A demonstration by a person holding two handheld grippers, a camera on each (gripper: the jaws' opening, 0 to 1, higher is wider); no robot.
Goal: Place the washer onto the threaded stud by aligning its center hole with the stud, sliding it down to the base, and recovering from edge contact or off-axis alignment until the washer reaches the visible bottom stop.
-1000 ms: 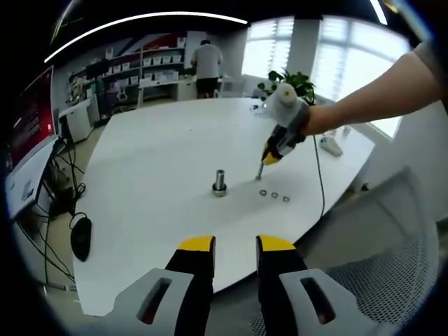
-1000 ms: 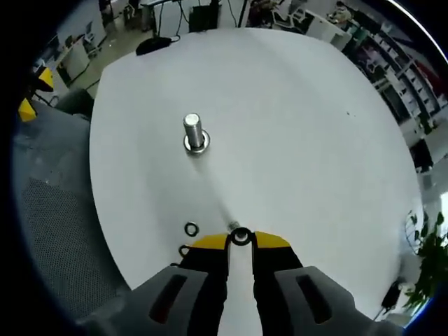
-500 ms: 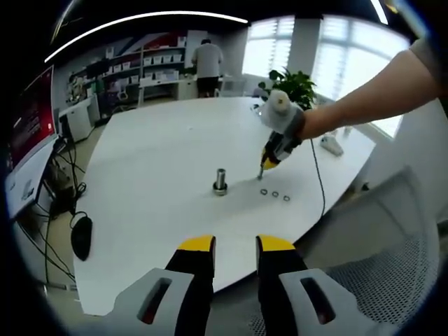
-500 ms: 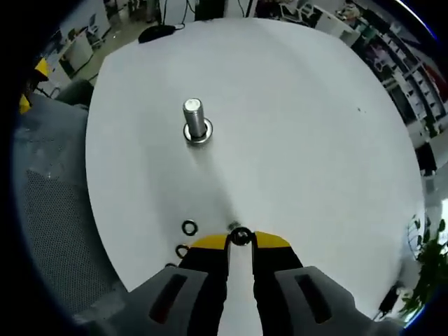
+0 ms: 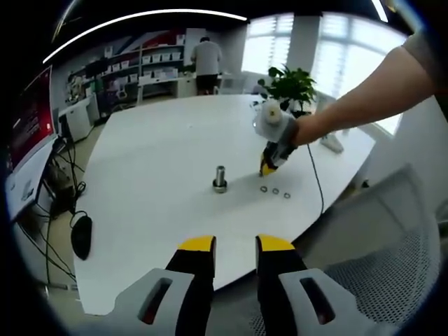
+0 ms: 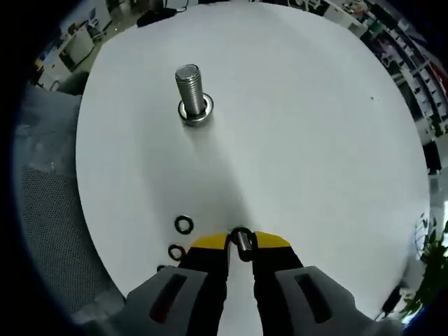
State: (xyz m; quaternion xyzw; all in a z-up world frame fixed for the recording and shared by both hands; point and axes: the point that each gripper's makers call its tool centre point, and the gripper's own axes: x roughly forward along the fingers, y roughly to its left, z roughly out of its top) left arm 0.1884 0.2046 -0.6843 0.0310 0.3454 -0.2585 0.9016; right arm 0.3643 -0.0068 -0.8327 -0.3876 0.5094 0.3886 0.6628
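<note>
A threaded steel stud (image 6: 190, 93) stands upright on the white table (image 6: 301, 126), with a ring at its base. My right gripper (image 6: 241, 239) hangs above the table, short of the stud, shut on a small dark washer (image 6: 241, 235) pinched edge-on between its yellow tips. Two loose washers (image 6: 183, 225) lie on the table just left of it. In the left gripper view the stud (image 5: 220, 179) is mid-table, and the right gripper (image 5: 268, 167) hovers to its right above three loose washers (image 5: 274, 190). My left gripper (image 5: 234, 245) stays low at the near table edge, open and holding nothing.
A grey mesh chair (image 5: 392, 273) stands at the table's right side. A black mouse (image 5: 81, 236) and cables lie on the floor at left. A person (image 5: 208, 63) stands by far shelves, and a potted plant (image 5: 290, 82) is behind the table.
My right gripper has lifted the washer off the table and carried it toward the stud, which now looms larger in its view. The left gripper has not moved.
</note>
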